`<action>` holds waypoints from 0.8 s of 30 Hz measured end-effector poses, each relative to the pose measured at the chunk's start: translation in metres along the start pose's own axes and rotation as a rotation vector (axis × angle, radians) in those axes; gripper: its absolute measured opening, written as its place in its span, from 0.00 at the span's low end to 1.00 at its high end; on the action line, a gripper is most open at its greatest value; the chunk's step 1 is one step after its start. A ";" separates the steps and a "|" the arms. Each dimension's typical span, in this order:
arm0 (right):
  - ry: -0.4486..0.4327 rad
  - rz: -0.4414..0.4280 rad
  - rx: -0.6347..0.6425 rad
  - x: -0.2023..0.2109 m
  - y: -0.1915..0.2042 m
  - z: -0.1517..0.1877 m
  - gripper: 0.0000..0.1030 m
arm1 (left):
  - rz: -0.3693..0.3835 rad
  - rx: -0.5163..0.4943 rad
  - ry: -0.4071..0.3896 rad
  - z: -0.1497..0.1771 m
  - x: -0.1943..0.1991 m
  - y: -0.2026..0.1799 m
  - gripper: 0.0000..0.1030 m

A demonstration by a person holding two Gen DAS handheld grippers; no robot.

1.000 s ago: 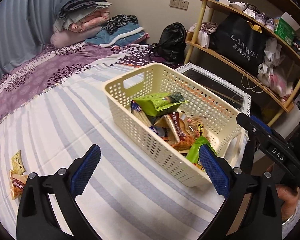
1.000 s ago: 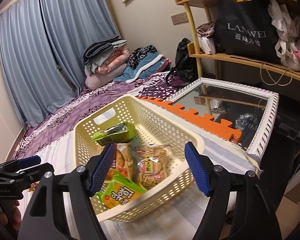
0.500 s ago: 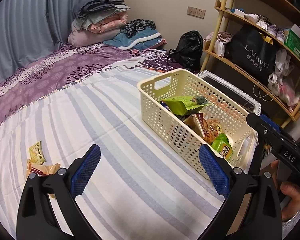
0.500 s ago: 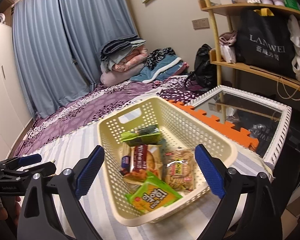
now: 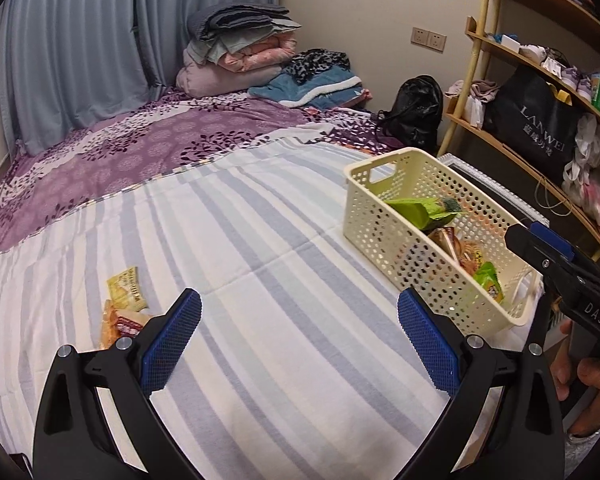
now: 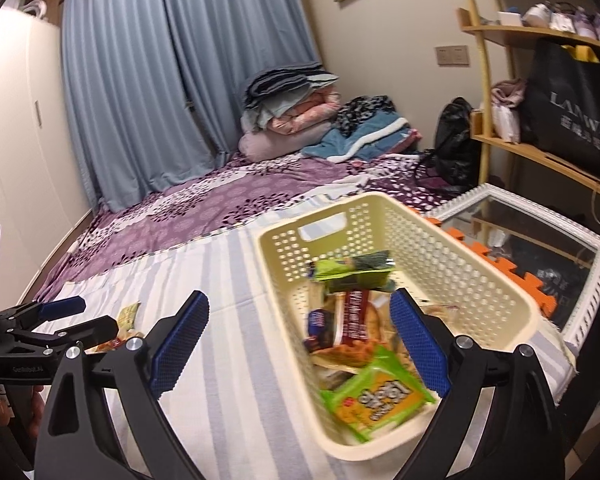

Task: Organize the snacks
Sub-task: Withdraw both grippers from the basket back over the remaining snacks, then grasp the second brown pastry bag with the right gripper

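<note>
A cream perforated basket (image 5: 374, 216) (image 6: 452, 256) stands on the striped bedcover at the right and holds several snack packets, among them a green packet (image 5: 426, 210) (image 6: 354, 268) and a yellow-green one (image 6: 374, 398). Two loose snacks lie on the cover at the left: a yellow packet (image 5: 126, 288) (image 6: 127, 315) and an orange-red one (image 5: 118, 322). My left gripper (image 5: 300, 338) is open and empty above the cover, between the loose snacks and the basket. My right gripper (image 6: 300, 340) is open and empty over the basket's near left wall.
A white-framed mirror (image 6: 540, 240) and orange foam mat (image 6: 504, 268) lie beyond the basket. Wooden shelves with a black bag (image 5: 540, 128) stand at right. Folded bedding (image 5: 240, 52) is piled at the far end of the purple sheet.
Both grippers have swung left, away from the basket. The basket has slid to the right in both views and the loose snacks have come closer to the left gripper. Both stay open.
</note>
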State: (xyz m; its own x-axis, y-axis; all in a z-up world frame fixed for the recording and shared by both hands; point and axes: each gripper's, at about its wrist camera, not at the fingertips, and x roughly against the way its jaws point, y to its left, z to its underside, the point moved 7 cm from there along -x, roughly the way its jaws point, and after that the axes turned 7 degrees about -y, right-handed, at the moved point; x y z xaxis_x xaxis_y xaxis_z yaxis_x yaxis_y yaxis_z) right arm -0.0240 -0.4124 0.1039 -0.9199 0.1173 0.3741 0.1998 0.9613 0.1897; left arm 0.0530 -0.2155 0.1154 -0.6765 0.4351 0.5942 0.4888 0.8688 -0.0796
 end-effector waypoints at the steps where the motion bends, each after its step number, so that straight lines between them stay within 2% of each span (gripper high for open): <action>1: 0.007 -0.013 0.008 -0.002 0.006 0.002 0.88 | -0.024 0.000 -0.004 0.000 0.002 0.006 0.97; 9: 0.083 -0.123 0.076 -0.029 0.059 0.025 0.88 | -0.125 0.039 -0.049 0.003 0.025 0.056 0.97; 14: 0.135 -0.206 0.142 -0.047 0.096 0.043 0.88 | -0.249 0.021 -0.085 0.006 0.041 0.090 0.97; 24: 0.222 -0.336 0.277 -0.079 0.164 0.075 0.88 | -0.258 0.192 -0.053 0.029 0.050 0.158 0.97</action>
State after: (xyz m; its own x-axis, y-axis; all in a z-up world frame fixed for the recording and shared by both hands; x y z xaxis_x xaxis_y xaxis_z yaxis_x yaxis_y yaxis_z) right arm 0.0556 -0.2457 0.0373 -0.8180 -0.2381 0.5237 -0.2210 0.9705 0.0961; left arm 0.0804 -0.0499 0.1090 -0.7947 0.2018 0.5725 0.1880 0.9786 -0.0841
